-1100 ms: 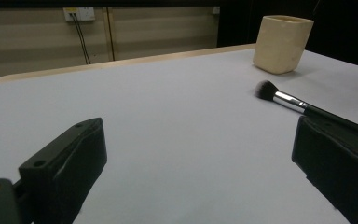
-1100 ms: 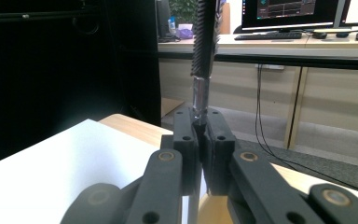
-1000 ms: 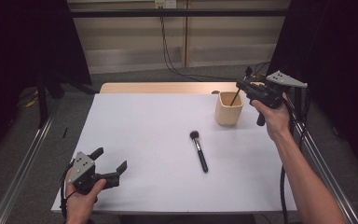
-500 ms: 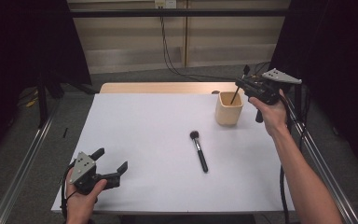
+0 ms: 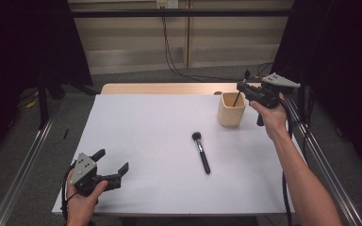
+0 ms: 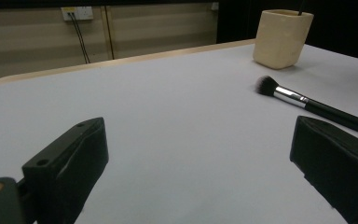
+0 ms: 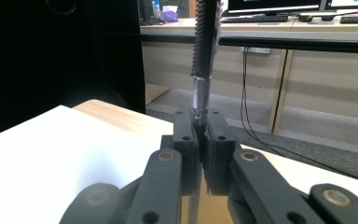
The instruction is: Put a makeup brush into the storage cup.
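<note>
— Risk sits with the right gripper (image 5: 243, 88): its jaws are clamped on a thin spiral brush (image 7: 204, 56) whose handle dips into the wooden cup (image 5: 231, 109) at the far right.

— Could it catch the rim?

— Likely; a tilt might tip the cup. The left gripper (image 5: 114, 165) rests wide, empty, near left; the powder brush (image 5: 201, 152) lies mid-table.
</note>
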The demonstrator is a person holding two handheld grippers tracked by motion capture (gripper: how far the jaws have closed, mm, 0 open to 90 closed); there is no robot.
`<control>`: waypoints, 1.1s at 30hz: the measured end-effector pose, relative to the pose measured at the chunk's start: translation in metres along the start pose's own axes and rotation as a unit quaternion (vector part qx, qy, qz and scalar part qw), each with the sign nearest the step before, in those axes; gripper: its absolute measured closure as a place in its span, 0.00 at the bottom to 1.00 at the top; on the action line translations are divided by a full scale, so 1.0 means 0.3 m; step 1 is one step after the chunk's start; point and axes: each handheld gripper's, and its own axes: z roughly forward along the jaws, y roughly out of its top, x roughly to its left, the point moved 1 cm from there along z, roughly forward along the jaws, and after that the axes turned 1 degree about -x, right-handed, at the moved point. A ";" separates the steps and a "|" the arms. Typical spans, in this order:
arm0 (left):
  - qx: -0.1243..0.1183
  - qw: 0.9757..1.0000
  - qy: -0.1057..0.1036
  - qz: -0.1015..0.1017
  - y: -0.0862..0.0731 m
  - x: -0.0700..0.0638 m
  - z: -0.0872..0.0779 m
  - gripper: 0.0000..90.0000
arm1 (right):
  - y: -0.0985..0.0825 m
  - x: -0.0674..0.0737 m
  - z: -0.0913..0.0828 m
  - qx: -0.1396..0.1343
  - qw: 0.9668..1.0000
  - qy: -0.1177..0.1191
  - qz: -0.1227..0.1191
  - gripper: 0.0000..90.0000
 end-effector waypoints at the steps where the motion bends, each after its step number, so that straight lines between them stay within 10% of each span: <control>1: 0.000 1.000 0.001 0.000 0.000 0.000 -0.001 0.05 | -0.002 0.000 0.001 0.001 1.000 0.001 -0.001 0.96; 33: 0.003 1.000 0.004 0.008 0.005 0.003 -0.005 0.04 | -0.116 -0.018 0.041 0.028 1.000 0.002 0.009 0.95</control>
